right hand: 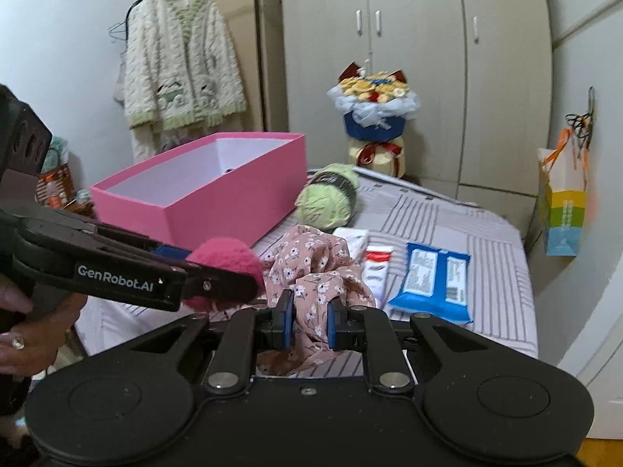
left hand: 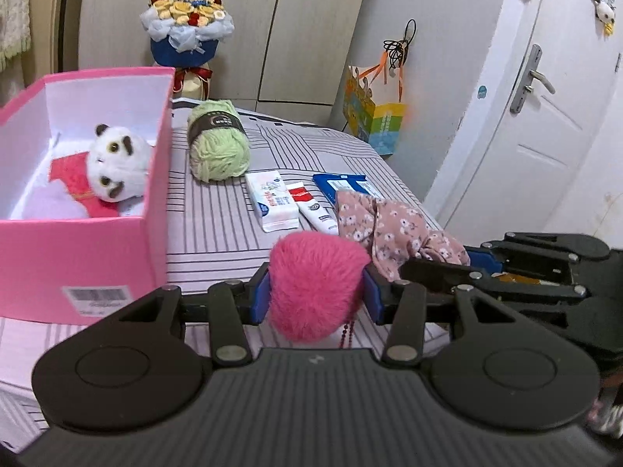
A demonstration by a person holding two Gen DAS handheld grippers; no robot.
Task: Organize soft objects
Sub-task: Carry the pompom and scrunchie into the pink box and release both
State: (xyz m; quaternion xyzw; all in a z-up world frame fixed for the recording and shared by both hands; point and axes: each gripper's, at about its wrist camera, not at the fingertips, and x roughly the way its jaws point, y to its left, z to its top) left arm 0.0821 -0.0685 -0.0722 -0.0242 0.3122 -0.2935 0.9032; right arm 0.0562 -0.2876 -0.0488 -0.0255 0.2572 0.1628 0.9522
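Left tongs [left hand: 317, 292] clamp one pink pompom [left hand: 315, 280]; right tongs [right hand: 309, 325] pinch one floral cloth [right hand: 315, 272] (one yarn ball [left hand: 218, 144] beside box [left hand: 78, 257]).

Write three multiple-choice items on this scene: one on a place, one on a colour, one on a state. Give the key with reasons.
1. Where is the plush panda?
A. In the pink box
B. On the bedspread
C. Held by a gripper

2. What colour is the yarn ball?
A. Blue
B. Light green
C. Red

3. What does the left gripper hold?
A. Nothing
B. Toothpaste
C. The pink pom-pom

Key: A, it lies between the box walls; B, its strands are pale green; C, the jaws press both sides of the pom-pom.
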